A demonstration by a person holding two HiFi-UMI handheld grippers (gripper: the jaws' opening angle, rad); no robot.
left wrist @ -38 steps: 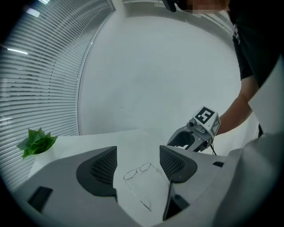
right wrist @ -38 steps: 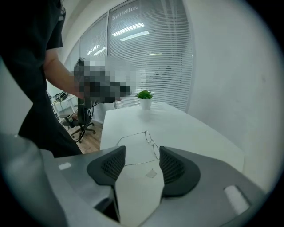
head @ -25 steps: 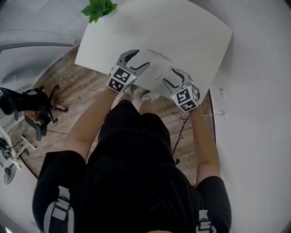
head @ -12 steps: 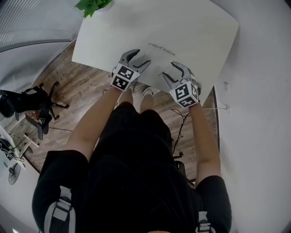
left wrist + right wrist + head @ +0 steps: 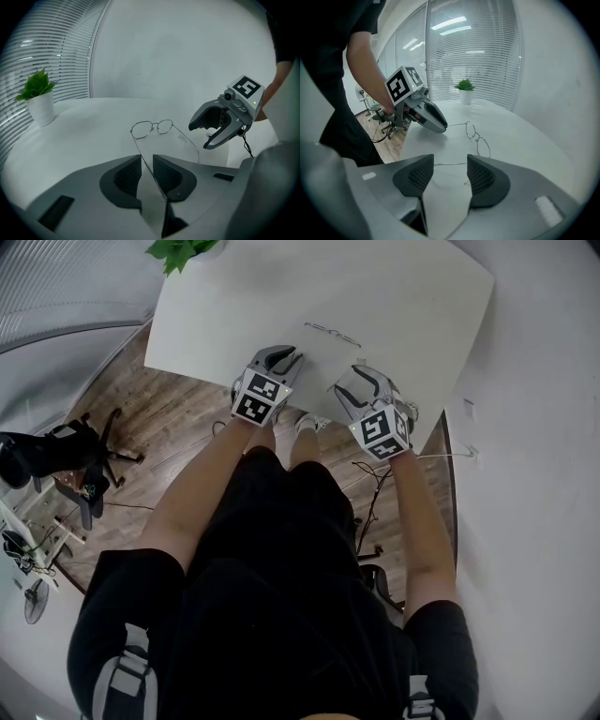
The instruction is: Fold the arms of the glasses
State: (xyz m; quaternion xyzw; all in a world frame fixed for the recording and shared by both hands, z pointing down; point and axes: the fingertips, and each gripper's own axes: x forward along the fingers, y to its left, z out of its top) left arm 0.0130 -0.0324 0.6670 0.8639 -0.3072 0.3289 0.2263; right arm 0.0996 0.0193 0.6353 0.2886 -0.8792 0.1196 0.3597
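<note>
Thin wire-framed glasses (image 5: 333, 331) lie on the white table (image 5: 412, 296), lenses (image 5: 151, 128) away from me and both arms unfolded toward me. My left gripper (image 5: 290, 356) is low at the near table edge. Its jaws are closing, with one arm of the glasses (image 5: 149, 165) running lengthwise through the narrow gap (image 5: 146, 161); the pads stand clear of the wire. My right gripper (image 5: 349, 381) hovers half open on the right, and the other arm (image 5: 450, 164) lies crosswise between its pads. The lenses (image 5: 477, 136) sit beyond.
A potted green plant (image 5: 178, 251) stands at the table's far left corner. The near table edge runs just under both grippers, above wooden floor. A black office chair (image 5: 56, 456) sits far left on the floor. White wall lies to the right.
My left gripper has dropped toward the table and its jaws have narrowed from wide open around the glasses' arm. The right gripper has stayed put.
</note>
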